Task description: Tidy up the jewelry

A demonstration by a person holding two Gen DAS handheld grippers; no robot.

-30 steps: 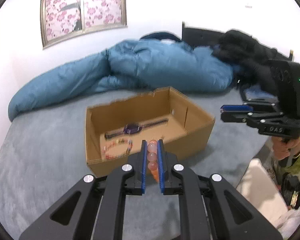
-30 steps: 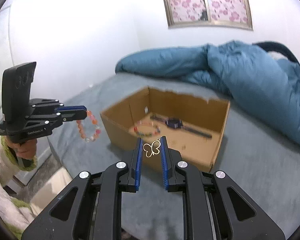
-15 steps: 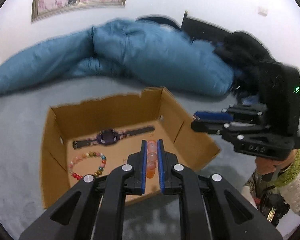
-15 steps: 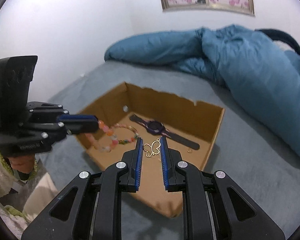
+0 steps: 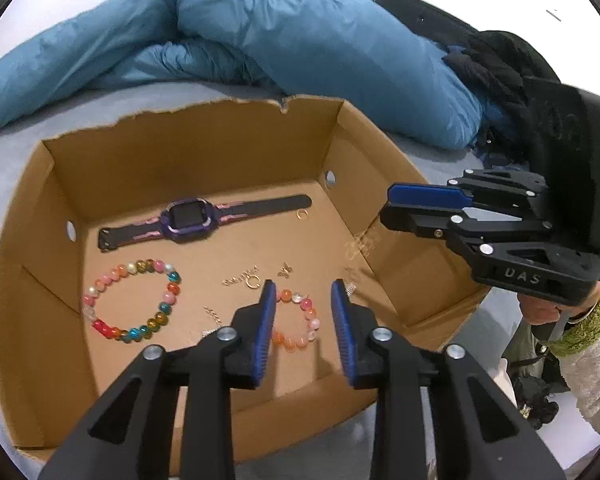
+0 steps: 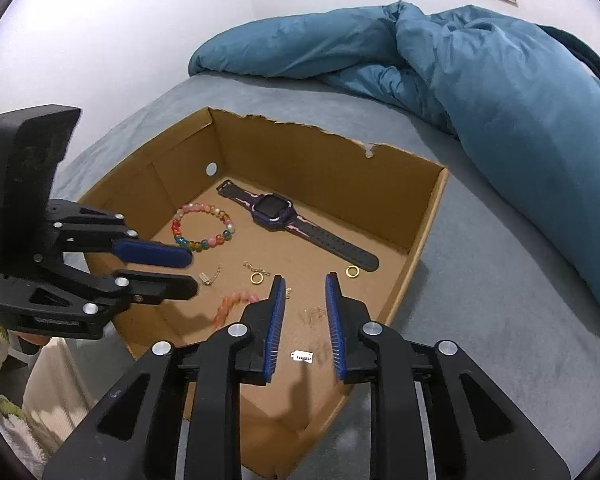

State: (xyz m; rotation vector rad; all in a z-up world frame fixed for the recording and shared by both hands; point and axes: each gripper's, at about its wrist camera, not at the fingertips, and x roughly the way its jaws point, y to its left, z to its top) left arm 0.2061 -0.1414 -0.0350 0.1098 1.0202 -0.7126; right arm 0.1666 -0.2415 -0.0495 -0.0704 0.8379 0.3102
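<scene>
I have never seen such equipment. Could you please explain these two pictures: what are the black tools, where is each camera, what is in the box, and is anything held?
Each picture comes from a small camera mounted on a hand-held gripper, looking along its two blue-padded fingers. A person holds one gripper in each hand. The left gripper fills the bottom of the left view; the right gripper fills the bottom of the right view. Each also appears at the side of the other's picture.

Both hang over a cardboard box on a bed. Inside lie a purple watch, a multicoloured bead bracelet, an orange-pink bead bracelet, gold rings and small chains.

Both pairs of jaws are opening, and nothing is gripped.
</scene>
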